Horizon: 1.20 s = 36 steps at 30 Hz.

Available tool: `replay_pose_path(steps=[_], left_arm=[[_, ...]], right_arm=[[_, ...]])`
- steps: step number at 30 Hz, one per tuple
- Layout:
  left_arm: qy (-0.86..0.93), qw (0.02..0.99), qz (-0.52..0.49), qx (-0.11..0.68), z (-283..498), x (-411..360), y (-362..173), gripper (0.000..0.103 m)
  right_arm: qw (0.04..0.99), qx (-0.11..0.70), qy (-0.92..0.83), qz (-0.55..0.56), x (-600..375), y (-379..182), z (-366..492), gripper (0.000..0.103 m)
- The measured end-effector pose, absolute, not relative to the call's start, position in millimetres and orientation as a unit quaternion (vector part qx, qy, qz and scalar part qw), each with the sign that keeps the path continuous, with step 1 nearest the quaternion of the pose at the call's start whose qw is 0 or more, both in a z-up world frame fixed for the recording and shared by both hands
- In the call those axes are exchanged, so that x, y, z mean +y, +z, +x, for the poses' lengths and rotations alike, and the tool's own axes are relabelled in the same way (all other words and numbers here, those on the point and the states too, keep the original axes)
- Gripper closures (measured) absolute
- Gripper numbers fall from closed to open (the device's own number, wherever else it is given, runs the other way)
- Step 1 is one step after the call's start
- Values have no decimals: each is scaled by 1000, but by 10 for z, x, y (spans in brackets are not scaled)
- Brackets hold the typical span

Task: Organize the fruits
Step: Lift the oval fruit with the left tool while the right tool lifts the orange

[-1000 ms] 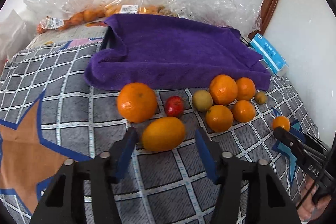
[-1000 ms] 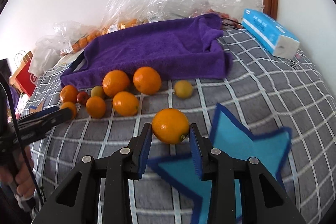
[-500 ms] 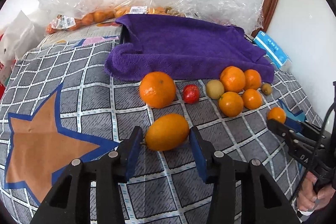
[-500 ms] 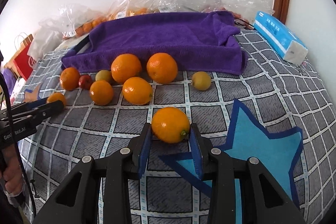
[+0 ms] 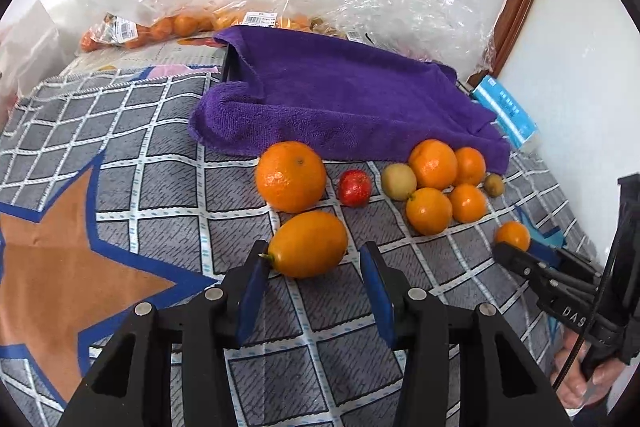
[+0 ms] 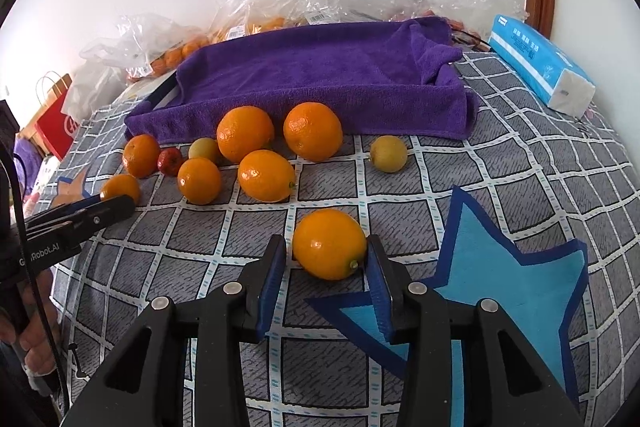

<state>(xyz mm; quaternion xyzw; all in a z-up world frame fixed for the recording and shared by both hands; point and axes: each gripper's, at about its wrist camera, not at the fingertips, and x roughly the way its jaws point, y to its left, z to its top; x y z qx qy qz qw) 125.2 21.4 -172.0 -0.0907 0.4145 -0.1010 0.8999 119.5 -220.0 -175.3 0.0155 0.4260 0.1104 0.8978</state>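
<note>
Right now both claws are released, each straddling a fruit on the checked blanket in front of the purple towel.

Your left claw stands around the long orange, which lies just in front of the big orange at the towel's near edge. One pad brushes the stem end; the other stands clear, so nothing is gripped.

Your right claw is opening around the lone orange, which sits farther out from the towel than the cluster of fruit along its front hem. One pad touches the fruit and the other shows a gap.

If you mean to lift, centre each fruit between the pads before you close. The long orange lies crosswise, so you would be squeezing it end to end and it may squirt out. Turn the wrist to take it across its narrow middle.

If you are letting go instead, widen until both pads are free, then pull straight back, away from the towel, so you do not nudge the fruit into a roll. The blanket looks soft and uneven.
</note>
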Motion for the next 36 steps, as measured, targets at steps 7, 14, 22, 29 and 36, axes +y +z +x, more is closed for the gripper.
replay_pose_path(steps=[7, 14, 22, 29, 36], left_arm=[[-114, 903, -116, 399, 1200, 259, -1694, 69], [-124, 909, -114, 381, 1140, 218, -1637, 69], [-113, 914, -123, 369, 1113, 256, -1613, 69], [-109, 916, -121, 366, 1111, 252, -1612, 69], [-109, 921, -122, 354, 1071, 262, -1578, 69]], right_arm=[[899, 424, 109, 7, -2166, -1749, 1189, 60], [901, 417, 114, 39, -2278, -1735, 1173, 67], [906, 405, 120, 38, -2273, -1692, 1140, 67], [911, 394, 109, 46, -2332, -1662, 1092, 67], [912, 392, 113, 50, -2337, -1650, 1088, 67]])
